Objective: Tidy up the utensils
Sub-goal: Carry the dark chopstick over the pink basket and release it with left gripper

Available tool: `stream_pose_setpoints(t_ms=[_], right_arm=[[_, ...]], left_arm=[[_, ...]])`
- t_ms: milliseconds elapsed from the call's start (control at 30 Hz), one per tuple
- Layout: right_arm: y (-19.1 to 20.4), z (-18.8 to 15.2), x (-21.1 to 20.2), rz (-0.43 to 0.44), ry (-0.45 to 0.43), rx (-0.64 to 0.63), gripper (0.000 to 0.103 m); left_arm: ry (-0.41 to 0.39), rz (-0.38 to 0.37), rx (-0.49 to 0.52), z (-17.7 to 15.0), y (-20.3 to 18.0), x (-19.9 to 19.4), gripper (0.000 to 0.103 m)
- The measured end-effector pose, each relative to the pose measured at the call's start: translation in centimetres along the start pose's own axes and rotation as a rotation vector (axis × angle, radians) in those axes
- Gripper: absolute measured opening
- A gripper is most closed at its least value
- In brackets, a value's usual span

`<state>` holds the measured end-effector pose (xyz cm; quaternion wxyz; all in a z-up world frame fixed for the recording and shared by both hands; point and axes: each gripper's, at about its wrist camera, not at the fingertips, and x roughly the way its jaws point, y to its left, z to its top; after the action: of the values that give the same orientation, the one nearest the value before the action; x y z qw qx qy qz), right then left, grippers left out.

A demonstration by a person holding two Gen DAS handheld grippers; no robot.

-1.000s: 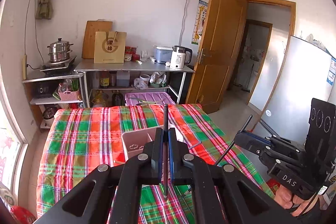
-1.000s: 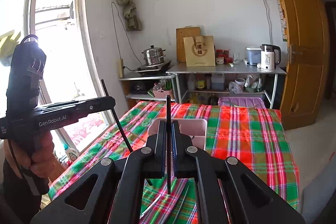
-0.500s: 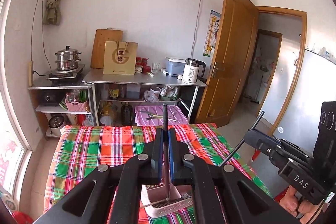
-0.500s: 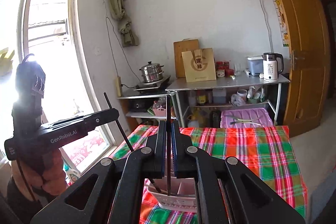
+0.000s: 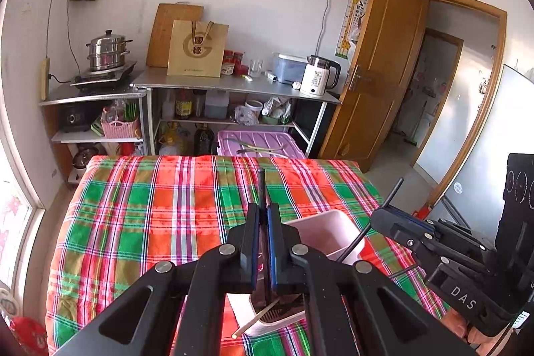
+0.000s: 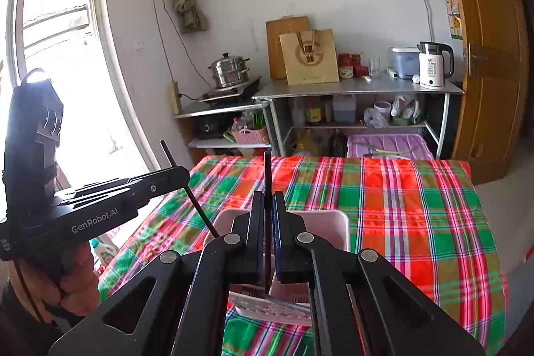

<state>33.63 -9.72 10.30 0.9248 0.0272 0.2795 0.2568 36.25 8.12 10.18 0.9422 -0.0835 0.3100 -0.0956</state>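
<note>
Kitchen corner, plaid-covered table (image 5: pixel 140 222): a person works two hand-held tongs over a pink utensil holder (image 5: pixel 328 231) while sorting utensils.

L to R in the left wrist view: bare plaid cloth at left; at centre, the left gripper (image 5: pixel 263 242), jaws clenched on a thin black chopstick (image 5: pixel 262 186) that stands near upright, its top poking above the jaws and its lower end pointing down toward the holder. A pale wooden stick (image 5: pixel 255 321) juts from a slotted white-pink tray (image 5: pixel 263 324) beside the holder, low in frame. At right, the right gripper (image 5: pixel 377 219) comes in from the side, also clenched on a black chopstick (image 5: pixel 370 226), this one slanted, lower tip over the holder's right rim; whether it touches the rim can't be told.

Right wrist view, same order: the person's hand (image 6: pixel 71 282) on the left tool's handle, its stick angled down to the holder's left edge (image 6: pixel 220 222); centre, the right stick upright over the pink opening.

Key relation: the holder lies directly below & just ahead of both tongs, opening up; both sticks' long axes run roughly vertical, so they're already lined up for a drop-in. Right tip looks nearer the opening; left one seems to hang a bit short of it, toward the near rim. Next move prob. a short descent, then release. Risk: a tip catching the rim & skidding out onto the cloth.
</note>
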Motion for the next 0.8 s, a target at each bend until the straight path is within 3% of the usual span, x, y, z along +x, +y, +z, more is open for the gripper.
stream_pose_setpoints(t_ms=[333,433,500,567,800], right_arm=[[0.2,-0.1,-0.3,-0.025,0.035,-0.026,0.005],[0.3,0.4,-1.1,-0.033,0.016,-0.027,0.009],[0.3,0.6,-1.8,-0.032,0.002,-0.031,0.014],[0.4,0.7,-2.6,-0.038,-0.012,-0.038,0.014],[-0.3,-0.1,-5.0,-0.051,-0.034,-0.037,0.017]], left_arm=[[0.037,0.027,-0.004,0.0,0.4,0.4,0.005],[0.016,0.036,-0.009,0.5,0.3,-0.6,0.011],[-0.006,0.039,-0.014,0.9,0.1,-1.6,0.024],[-0.033,0.042,-0.016,1.3,0.0,-2.9,0.028],[-0.089,0.047,-0.045,1.0,0.1,-6.6,0.029]])
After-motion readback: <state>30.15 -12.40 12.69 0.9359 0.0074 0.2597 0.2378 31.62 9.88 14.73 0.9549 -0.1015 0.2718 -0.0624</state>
